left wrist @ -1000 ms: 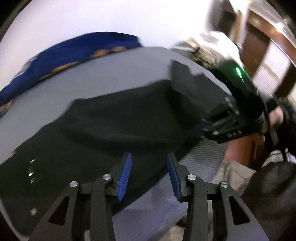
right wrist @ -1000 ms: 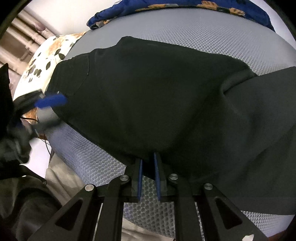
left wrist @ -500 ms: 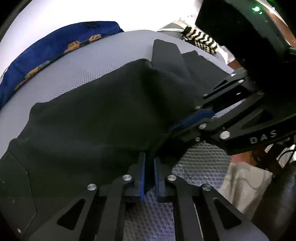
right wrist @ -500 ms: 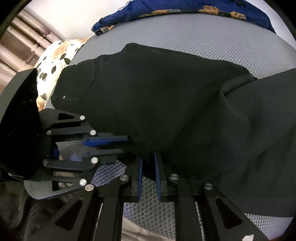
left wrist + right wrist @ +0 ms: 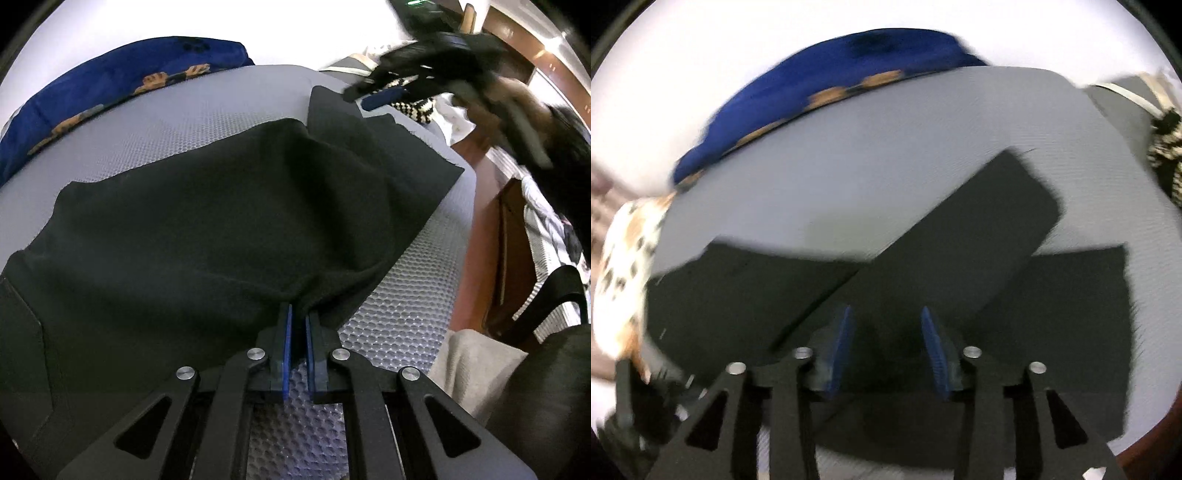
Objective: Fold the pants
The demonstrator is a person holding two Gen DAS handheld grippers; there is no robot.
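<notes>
Pants (image 5: 192,236) of black fabric lie spread over a grey honeycomb-textured mattress (image 5: 402,317), with the seat and a back pocket toward the left of the left wrist view and the legs running away to the upper right, where their hems end near the far edge. The left gripper (image 5: 298,334) is clamped on the near edge of the pants, its blue pads (image 5: 286,343) pressed close together with a bunch of cloth pinched between them, and the fabric rises in folds from that spot. The right gripper (image 5: 888,350) has its jaws spread wide apart, with nothing between the blue pads (image 5: 932,350); it hangs above the pants (image 5: 960,251), and in its blurred view one leg lies diagonally across the other on the mattress (image 5: 886,162). In the left wrist view the right gripper (image 5: 373,92) appears as a blurred dark shape above the far hems. A blue blanket with orange figures (image 5: 110,88) lies along the far side of the mattress, and a pillow with a floral print (image 5: 624,266) sits at the left edge of the right wrist view. A black-and-white patterned cloth (image 5: 417,107) shows beyond the hems, and a dark chair (image 5: 554,306) stands beside the bed at right.
</notes>
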